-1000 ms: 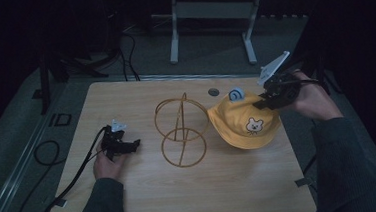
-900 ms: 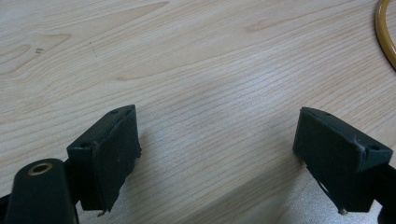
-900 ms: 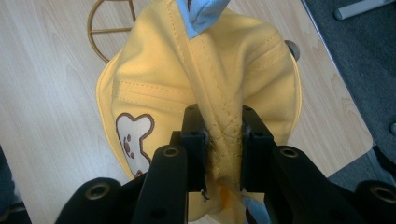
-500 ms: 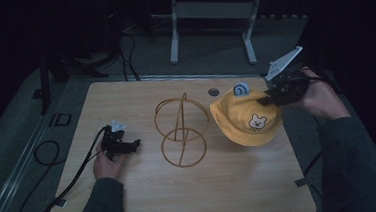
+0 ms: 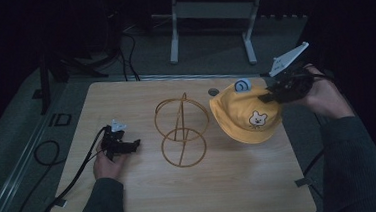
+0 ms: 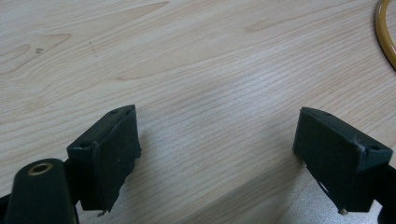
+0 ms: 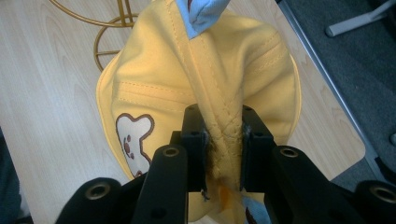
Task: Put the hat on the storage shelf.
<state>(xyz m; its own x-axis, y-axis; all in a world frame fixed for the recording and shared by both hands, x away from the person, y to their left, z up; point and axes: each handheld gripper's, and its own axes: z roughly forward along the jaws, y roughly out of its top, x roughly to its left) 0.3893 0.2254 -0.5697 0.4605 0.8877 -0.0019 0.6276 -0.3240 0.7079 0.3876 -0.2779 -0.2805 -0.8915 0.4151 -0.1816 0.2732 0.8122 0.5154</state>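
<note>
The yellow hat (image 5: 247,117) hangs lifted over the table's (image 5: 242,192) two-o'clock corner, a fold of it pinched between the clamped jaws of the right gripper (image 5: 270,96) — at nine o'clock from it stands the gold wire rack (image 5: 182,131), and beyond that the left gripper (image 5: 128,145) rests on the wood, jaws wide apart and empty.

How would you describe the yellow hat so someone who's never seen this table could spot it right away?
Start at the wooden table and find the gold wire stand near its middle. Just right of it, toward the far right corner, is the yellow hat, pinched by the right gripper. It is the one soft fabric thing there, with a bear face patch on it.
</note>
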